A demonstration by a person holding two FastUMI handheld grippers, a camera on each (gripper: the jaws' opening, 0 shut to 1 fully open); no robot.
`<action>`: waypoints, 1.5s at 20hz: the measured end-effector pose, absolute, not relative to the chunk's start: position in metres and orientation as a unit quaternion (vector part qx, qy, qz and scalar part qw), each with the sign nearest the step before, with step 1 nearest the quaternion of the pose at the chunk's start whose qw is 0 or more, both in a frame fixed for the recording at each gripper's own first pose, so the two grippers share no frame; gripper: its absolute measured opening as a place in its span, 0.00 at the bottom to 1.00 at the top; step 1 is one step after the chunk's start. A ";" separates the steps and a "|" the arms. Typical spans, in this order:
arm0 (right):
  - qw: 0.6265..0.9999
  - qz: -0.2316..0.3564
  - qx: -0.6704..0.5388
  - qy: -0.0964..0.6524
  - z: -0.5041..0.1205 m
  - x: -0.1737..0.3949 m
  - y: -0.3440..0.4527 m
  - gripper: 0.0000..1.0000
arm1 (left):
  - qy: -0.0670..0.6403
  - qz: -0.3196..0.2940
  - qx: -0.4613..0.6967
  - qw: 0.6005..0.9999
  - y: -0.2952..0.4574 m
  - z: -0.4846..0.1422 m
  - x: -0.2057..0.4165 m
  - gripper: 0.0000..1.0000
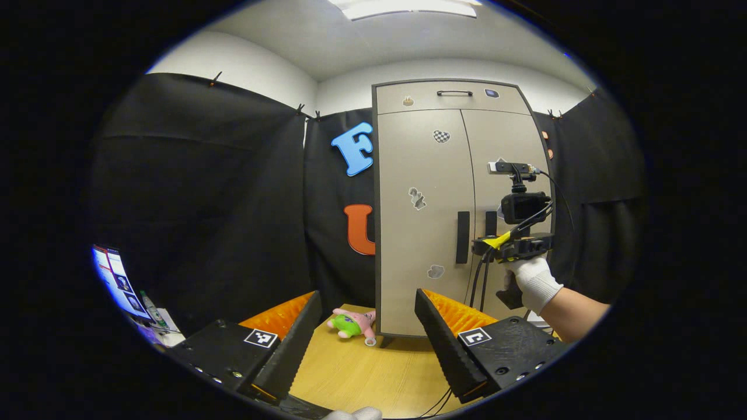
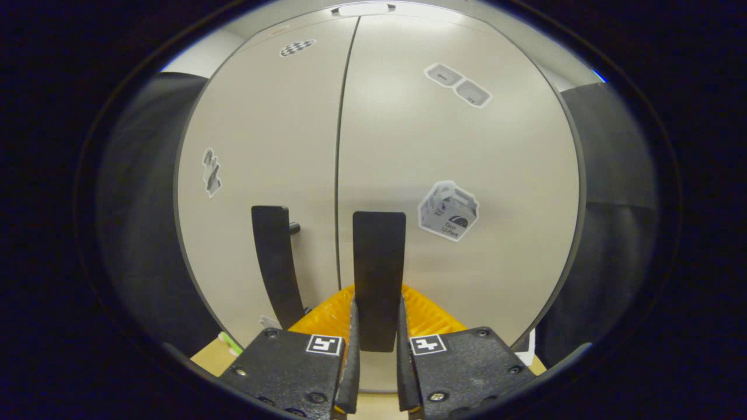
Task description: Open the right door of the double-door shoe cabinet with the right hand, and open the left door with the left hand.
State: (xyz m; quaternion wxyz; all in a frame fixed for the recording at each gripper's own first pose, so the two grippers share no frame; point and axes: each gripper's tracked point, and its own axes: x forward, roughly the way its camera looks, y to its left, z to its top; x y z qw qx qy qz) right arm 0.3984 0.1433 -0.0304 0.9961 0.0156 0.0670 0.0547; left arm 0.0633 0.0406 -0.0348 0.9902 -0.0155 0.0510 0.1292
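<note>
Cabinet: I've got the double-door shoe cabinet (image 1: pixel 432 233) standing upright on the wooden counter (image 1: pixel 362 373), set against the black cloth booth wall (image 1: pixel 204 204); both doors look flush and closed from here.
Right door: in the right gripper view the right door (image 2: pixel 467 175) is dead ahead, its dark vertical handle (image 2: pixel 379 262) running straight down between my fingers.
Right gripper: my right gripper (image 2: pixel 376 350) is clenched on that handle, a finger pressing either side of it near the lower end.
Left door: the left door (image 2: pixel 262 163) sits just beside it across the centre seam, with its own dark handle (image 2: pixel 274 262) free.
Left gripper: my left gripper (image 1: pixel 367 326) is well back from the cabinet, fingers spread wide and released, nothing between them.
Counter: pale wood grain; a small pink and green plush toy (image 1: pixel 353 322) lies on it just beside the cabinet's lower left corner.
Room: white walls and a bright ceiling light panel (image 1: pixel 408 7) above the cloth; a lit screen (image 1: pixel 119 283) glows at far left.
Hand: a white-gloved hand (image 1: pixel 534 283) holds the right gripper at the cabinet front.
</note>
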 end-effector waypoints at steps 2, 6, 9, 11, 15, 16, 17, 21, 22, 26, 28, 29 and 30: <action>0.995 0.066 0.015 0.067 -0.028 0.391 0.143 0.26 | 0.051 0.127 -0.014 0.991 0.045 -0.036 0.058 0.96; 0.994 0.083 0.006 0.072 -0.028 0.367 0.137 0.20 | 0.045 0.113 -0.013 0.993 0.047 -0.035 0.035 0.96; 0.994 0.083 0.000 0.072 -0.032 0.347 0.130 0.18 | 0.039 0.098 -0.014 0.994 0.044 -0.032 0.017 0.96; 0.994 0.079 -0.004 0.072 -0.034 0.327 0.119 0.17 | 0.040 0.085 -0.016 0.995 0.043 -0.032 0.008 0.96; 0.995 0.067 -0.010 0.076 -0.036 0.295 0.097 0.16 | 0.041 0.063 -0.021 0.997 0.041 -0.034 -0.016 0.96; 0.995 0.064 -0.008 0.078 -0.035 0.289 0.091 0.16 | 0.041 0.057 -0.023 0.997 0.040 -0.035 -0.020 0.96; 0.995 0.061 -0.007 0.078 -0.036 0.280 0.085 0.15 | 0.040 0.052 -0.025 0.998 0.039 -0.035 -0.024 0.96; 0.996 0.050 0.002 0.078 -0.037 0.252 0.054 0.13 | 0.038 0.034 -0.023 0.998 0.035 -0.035 -0.044 0.96; 0.996 0.047 0.003 0.080 -0.036 0.247 0.046 0.12 | 0.038 0.028 -0.025 0.999 0.033 -0.035 -0.046 0.96; 0.996 0.031 0.000 0.079 -0.036 0.234 0.020 0.10 | 0.041 0.017 -0.027 0.999 0.026 -0.039 -0.052 0.96; 0.997 0.027 0.006 0.079 -0.037 0.229 0.007 0.09 | 0.042 0.012 -0.033 0.999 0.018 -0.039 -0.052 0.96; 0.997 0.025 0.004 0.079 -0.037 0.226 -0.001 0.08 | 0.043 0.008 -0.035 0.998 0.014 -0.039 -0.050 0.96; 0.997 0.020 0.003 0.079 -0.037 0.224 -0.011 0.07 | 0.044 0.006 -0.036 0.998 0.009 -0.040 -0.047 0.96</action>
